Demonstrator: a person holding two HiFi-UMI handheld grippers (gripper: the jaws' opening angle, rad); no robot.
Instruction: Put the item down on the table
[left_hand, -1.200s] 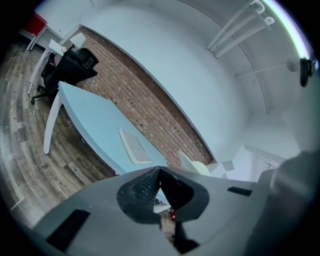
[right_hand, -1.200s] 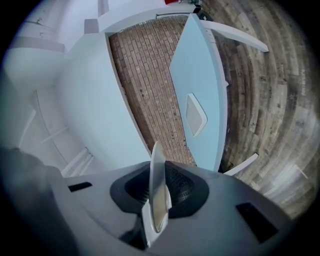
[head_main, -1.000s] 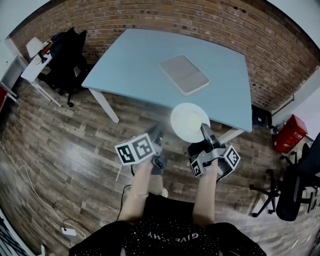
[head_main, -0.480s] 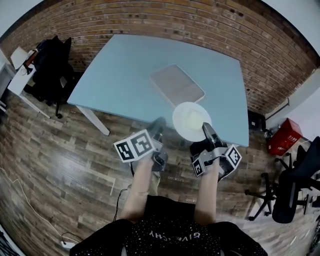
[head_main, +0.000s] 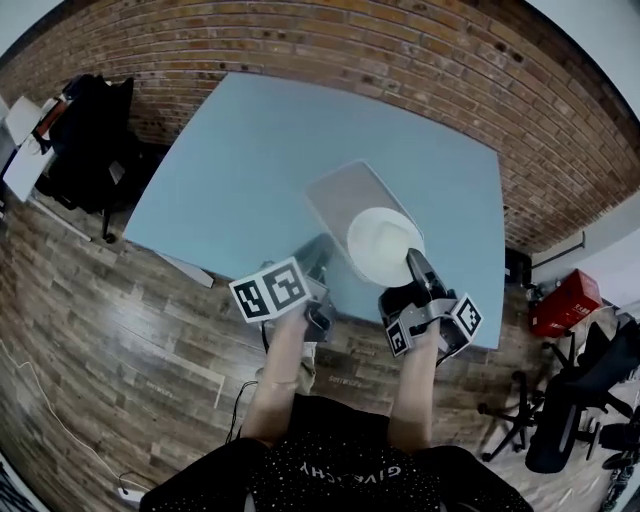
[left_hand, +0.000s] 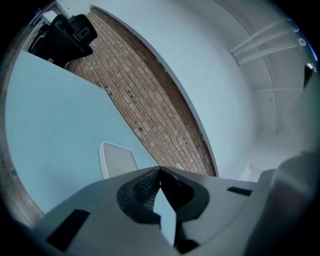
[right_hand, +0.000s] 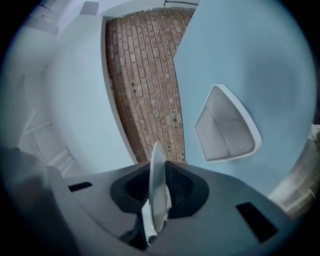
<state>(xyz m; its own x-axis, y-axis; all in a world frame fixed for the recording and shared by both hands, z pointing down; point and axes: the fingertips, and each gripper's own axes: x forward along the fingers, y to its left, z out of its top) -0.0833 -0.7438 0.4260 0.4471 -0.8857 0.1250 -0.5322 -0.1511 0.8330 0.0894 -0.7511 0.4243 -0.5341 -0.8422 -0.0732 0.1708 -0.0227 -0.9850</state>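
— Plate (head_main: 385, 245): location and hold?
— Pinched at its near rim by the right gripper (head_main: 412, 262). Held roughly level above the worktop (head_main: 240, 160), not yet set down. Overlapping the near end of the tray (head_main: 345, 195) in the head view. Unable to judge height above it.
— Left gripper (head_main: 318, 250)?
— Pressed together on nothing, idle beside the worktop's near edge.
— Recommended for the set-down?
— Lower flat to full base contact, then release. Avoid landing half on the tray rim: likely to rock. Keep well inboard of the near edge.
— Room?
— Broad bare surface left of the tray and beyond it, less toward the right edge. No other obstruction noted.
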